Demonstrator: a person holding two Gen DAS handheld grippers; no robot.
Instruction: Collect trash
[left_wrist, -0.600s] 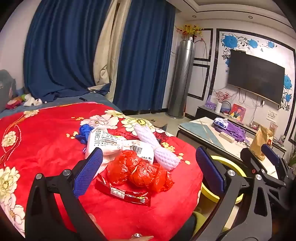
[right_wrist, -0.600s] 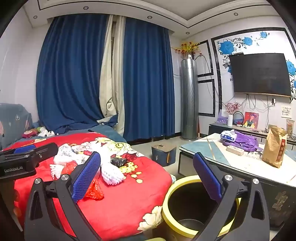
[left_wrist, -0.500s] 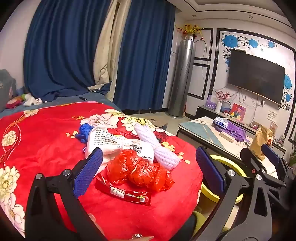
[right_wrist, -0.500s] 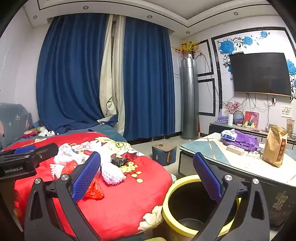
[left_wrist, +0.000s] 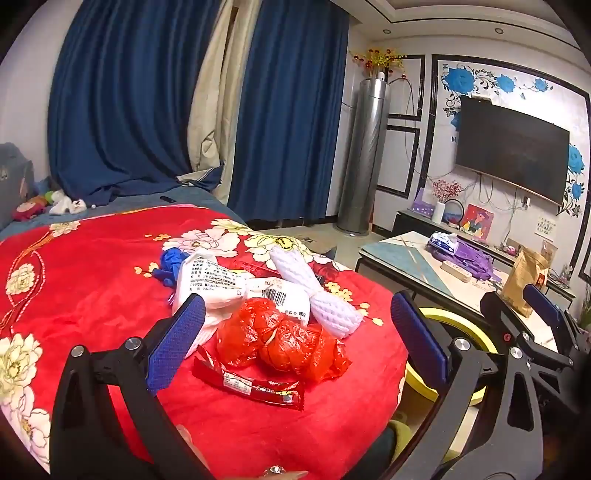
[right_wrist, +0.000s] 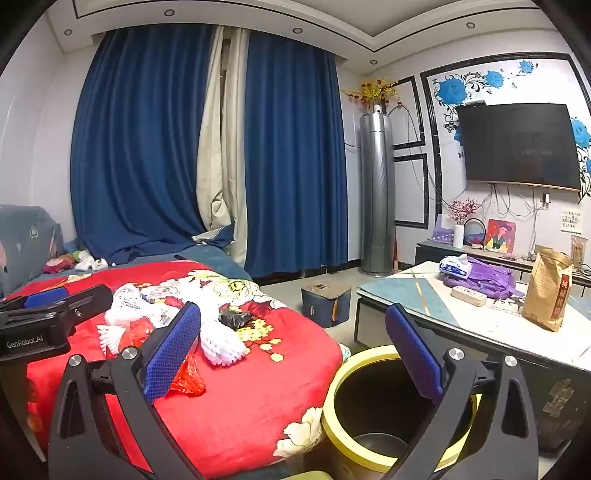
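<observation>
Left wrist view: left gripper being held tilted slightly down over red floral blanket, jaws spread wide, nothing grasped. Crumpled red plastic bag lying between pads, untouched, beside white packet, white foam net, red wrapper. Right gripper being held nearly level, released, empty, above yellow-rimmed bin beside blanket edge.

Red floral blanket, crumpled red bag, yellow-rimmed bin
</observation>
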